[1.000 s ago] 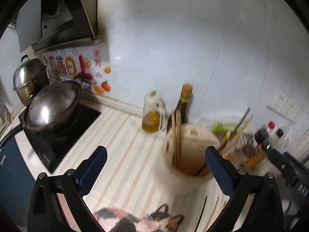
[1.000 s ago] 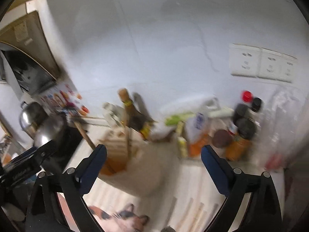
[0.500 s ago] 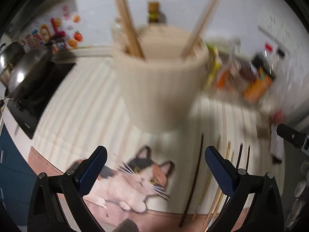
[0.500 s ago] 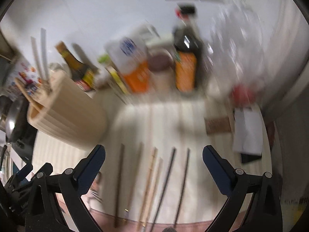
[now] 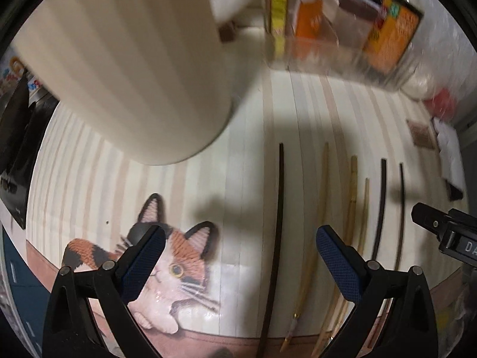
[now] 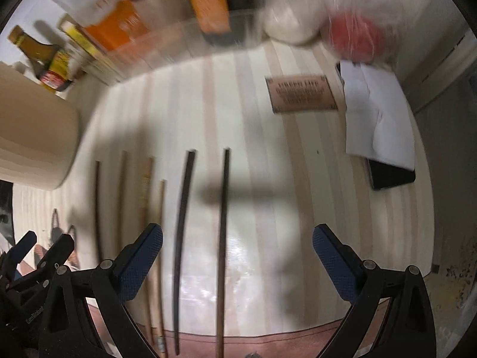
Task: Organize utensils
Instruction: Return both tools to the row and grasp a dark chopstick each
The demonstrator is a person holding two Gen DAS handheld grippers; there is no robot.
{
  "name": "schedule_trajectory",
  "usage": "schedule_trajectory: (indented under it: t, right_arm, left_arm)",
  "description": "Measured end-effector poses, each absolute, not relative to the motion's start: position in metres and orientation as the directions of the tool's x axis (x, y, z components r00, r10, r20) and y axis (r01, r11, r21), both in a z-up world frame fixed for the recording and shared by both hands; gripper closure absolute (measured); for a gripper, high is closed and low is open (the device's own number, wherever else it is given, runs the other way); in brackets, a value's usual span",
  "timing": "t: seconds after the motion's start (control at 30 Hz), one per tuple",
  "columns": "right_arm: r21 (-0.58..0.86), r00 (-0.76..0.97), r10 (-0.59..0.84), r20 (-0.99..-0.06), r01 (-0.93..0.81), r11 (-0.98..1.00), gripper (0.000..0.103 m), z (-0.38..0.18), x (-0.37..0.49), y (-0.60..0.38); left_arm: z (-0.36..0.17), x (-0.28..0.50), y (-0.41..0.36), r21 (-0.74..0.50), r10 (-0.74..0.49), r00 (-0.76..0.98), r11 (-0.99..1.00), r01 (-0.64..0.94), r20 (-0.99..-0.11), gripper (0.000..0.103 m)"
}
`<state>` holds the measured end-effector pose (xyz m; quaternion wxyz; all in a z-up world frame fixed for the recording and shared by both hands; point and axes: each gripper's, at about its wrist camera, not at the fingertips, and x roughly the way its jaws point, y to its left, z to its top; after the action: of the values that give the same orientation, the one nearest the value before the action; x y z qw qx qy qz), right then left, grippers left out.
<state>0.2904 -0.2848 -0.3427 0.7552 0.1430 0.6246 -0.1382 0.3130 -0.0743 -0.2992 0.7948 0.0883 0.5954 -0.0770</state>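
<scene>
Six chopsticks (image 6: pixel 222 208) lie side by side on the worktop (image 6: pixel 268 164), long axes running away from both grippers. The right gripper (image 6: pixel 237 249), fingers apart and empty, straddles the rightmost; the left gripper (image 5: pixel 240 250), equally spread, frames the leftmost.

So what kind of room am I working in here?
Most likely a home kitchen counter: sauce bottle and seasoning packets at the back, chopsticks laid out beside a cream utensil holder.

Striped cream countertop mat (image 6: pixel 253 137) under and ahead of both jaws, cat print (image 5: pixel 167 256) on its near edge by the left pair. White tiled wall (image 5: pixel 441 18) far ahead. Black induction hob (image 5: pixel 18 155) far left. Dim light, soft shadows.
</scene>
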Motion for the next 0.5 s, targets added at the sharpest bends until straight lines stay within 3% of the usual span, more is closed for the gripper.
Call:
schedule_trajectory:
  t: [0.17,0.3,0.4,0.43,0.5]
  right_arm:
    - [0.023,0.150,-0.039,-0.988,0.393,0.919,0.010,-0.357,0.287,-0.291]
    - [0.023,0.133,-0.032,-0.991,0.391,0.920,0.038,-0.365,0.289,-0.295]
    - [0.010,0.122,-0.038,-0.992,0.369,0.929,0.052,-0.371,0.296,-0.294]
    - [0.006,0.117,-0.040,-0.992,0.366,0.931,0.052,-0.374,0.297,-0.294]
    - [-0.014,0.116,-0.059,-0.992,0.352,0.936,0.061,-0.374,0.303,-0.292]
  left_arm:
    - [-0.316,0.314,-0.084,0.041,-0.028,0.248,0.962,0.269,-0.968,0.002]
    - [-0.326,0.318,-0.092,0.023,-0.043,0.214,0.955,0.295,-0.976,0.027]
    - [-0.333,0.322,-0.098,0.023,-0.040,0.193,0.950,0.312,-0.980,0.048]
    - [-0.335,0.325,-0.100,0.027,-0.034,0.186,0.948,0.318,-0.982,0.059]
    - [-0.335,0.330,-0.102,0.014,-0.049,0.190,0.949,0.316,-0.981,0.069]
